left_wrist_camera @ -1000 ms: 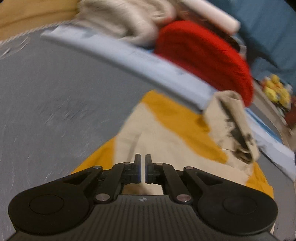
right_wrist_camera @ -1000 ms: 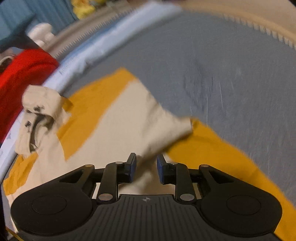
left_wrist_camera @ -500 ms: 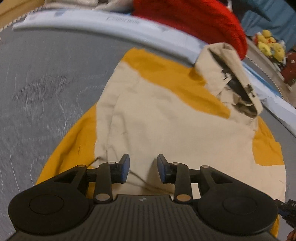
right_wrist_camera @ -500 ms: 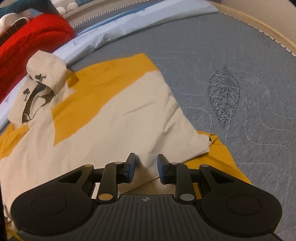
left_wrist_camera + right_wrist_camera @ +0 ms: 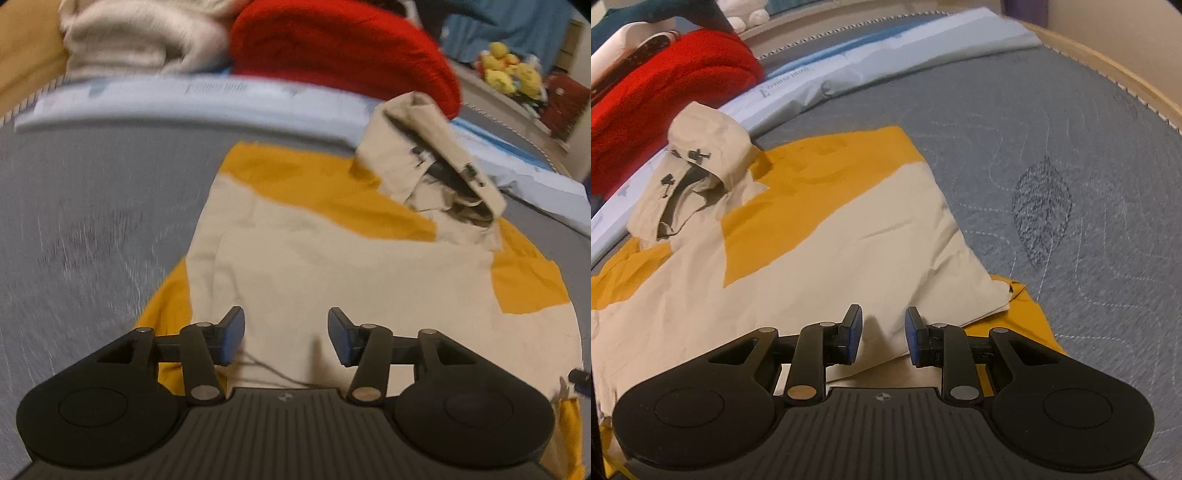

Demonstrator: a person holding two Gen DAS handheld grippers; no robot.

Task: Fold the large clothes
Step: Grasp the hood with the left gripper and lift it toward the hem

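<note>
While your left gripper [image 5: 284, 334] gapes wide, your right gripper [image 5: 881, 334] sits narrower, both empty over the hooded jacket [image 5: 332, 266].

The jacket [image 5: 827, 236] is beige with mustard-yellow panels. The mattress [image 5: 1071, 155] is grey, quilted with wavy lines and a leaf. The blanket [image 5: 343, 55] is red. Blue pads [image 5: 854, 334] line black fingers.

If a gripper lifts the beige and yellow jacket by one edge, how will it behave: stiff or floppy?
Probably floppy: the jacket lies flat on the mattress with soft creases, so the rest should hang and drag. The fabric looks thin, likely light for its size. The hood is bunched and may flop over when the body moves.
</note>
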